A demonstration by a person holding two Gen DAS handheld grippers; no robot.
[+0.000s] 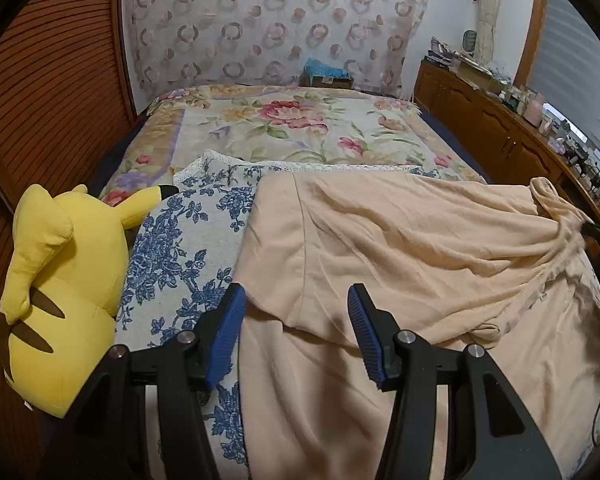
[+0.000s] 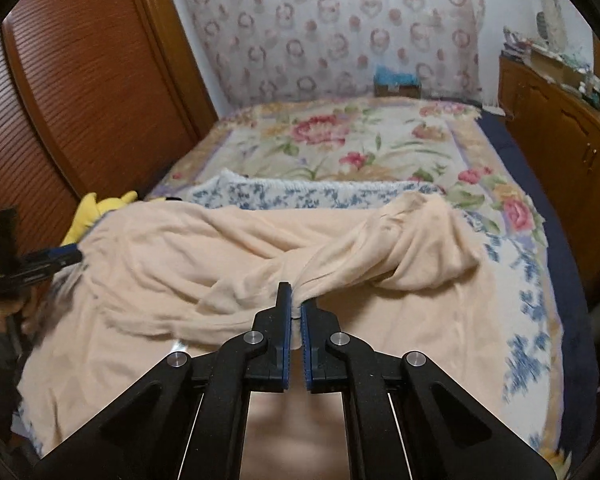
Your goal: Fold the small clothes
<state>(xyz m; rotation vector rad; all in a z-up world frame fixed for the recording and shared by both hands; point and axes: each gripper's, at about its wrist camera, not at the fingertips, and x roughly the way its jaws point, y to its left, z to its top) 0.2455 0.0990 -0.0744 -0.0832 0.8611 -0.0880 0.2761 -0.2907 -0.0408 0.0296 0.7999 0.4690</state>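
- Garment (image 1: 380, 240): peach-coloured, spread rumpled across the bed (image 1: 300, 128), ahead of both tools; I judge folding barely begun.
- Right hand-held gripper (image 2: 296, 300): clamped on a bunched edge of cloth, which lifts in a ridge.
- Left hand-held gripper (image 1: 296, 312): jaws apart over the garment's left edge, gripping nothing.
- Left to do: all the folds, it seems.

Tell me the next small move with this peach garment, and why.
Probably draw the right gripper, shut on a bunched fold of the peach garment, across toward the left side. The left gripper hangs open over the garment's other edge, holding nothing, so only the right can carry the fold.
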